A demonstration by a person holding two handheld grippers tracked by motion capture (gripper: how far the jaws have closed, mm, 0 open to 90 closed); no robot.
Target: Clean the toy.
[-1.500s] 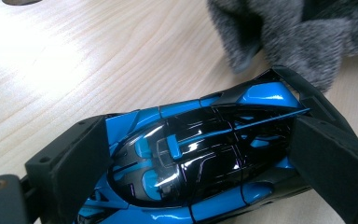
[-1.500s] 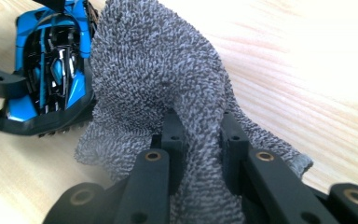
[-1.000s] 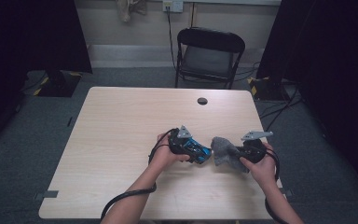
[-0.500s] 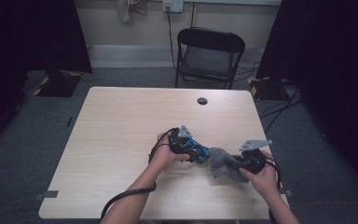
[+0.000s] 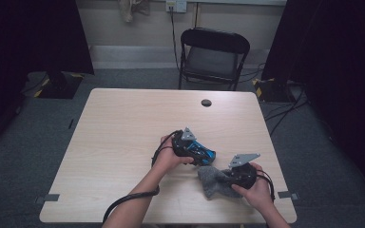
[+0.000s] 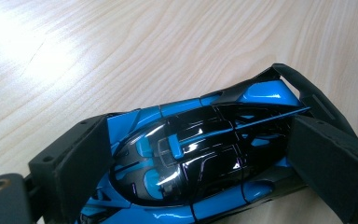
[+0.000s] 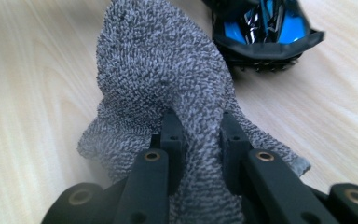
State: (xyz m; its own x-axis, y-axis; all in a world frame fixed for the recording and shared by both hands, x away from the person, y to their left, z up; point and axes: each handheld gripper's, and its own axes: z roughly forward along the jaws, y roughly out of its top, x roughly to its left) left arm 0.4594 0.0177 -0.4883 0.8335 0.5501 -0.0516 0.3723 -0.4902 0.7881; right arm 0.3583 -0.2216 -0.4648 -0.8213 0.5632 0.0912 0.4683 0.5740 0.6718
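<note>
While left tongs clamp toy car, right tongs pinch grey cloth

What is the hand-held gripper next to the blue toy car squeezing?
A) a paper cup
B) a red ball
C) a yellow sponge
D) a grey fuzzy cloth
D: in the right gripper view, the right hand-held gripper has its jaws pinched on a fold of the grey fuzzy cloth, with the blue toy car lying just past it on the table.
</note>
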